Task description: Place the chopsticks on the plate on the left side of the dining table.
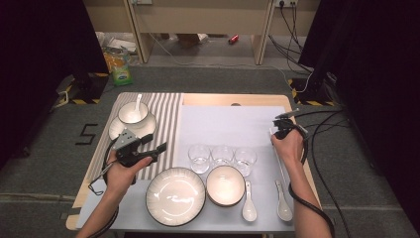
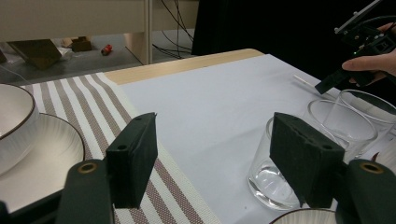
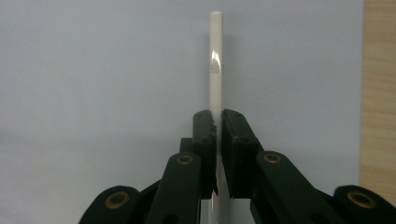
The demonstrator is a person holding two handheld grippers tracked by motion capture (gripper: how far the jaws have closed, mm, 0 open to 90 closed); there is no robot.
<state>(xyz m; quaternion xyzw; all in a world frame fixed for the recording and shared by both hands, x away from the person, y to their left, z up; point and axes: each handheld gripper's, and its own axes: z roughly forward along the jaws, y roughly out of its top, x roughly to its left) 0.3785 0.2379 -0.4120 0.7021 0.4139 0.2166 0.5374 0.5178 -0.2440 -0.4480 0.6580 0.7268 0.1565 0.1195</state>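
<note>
White, glossy and thin, the chopstick [image 3: 215, 60] sits pinched between the pads of my right gripper [image 3: 218, 122], jaws drawn nearly together on it. I hold it partway along its length so that it runs straight out in line with the jaws and does not swing. It lies over the pale grey mat [image 1: 223, 124], close to the mat's right edge, where bare wooden table [image 3: 379, 93] shows beside it. In the high view my right hand [image 1: 287, 145] is at the table's right side, above the two white spoons [image 1: 249, 203]; I judge the chopstick is meant to go by them as cutlery for a place setting. Whether its tip touches the mat I cannot tell. My left gripper [image 2: 212, 154] hangs with its jaws wide apart and nothing between them, held over the boundary of the striped mat [image 1: 166, 119] and the grey one. It is parked there, near the leftmost of three glasses [image 2: 275, 177], probably to be ready for glassware or dishes. A bowl with spoon on a saucer [image 1: 132, 119] is already set on the striped mat, which I take as the model layout. The large plate [image 1: 175, 196] and small bowl [image 1: 225, 185] wait at the near edge, within reach. Main risk as I see it: the glazed stick slipping or rolling in so narrow a grip.
</note>
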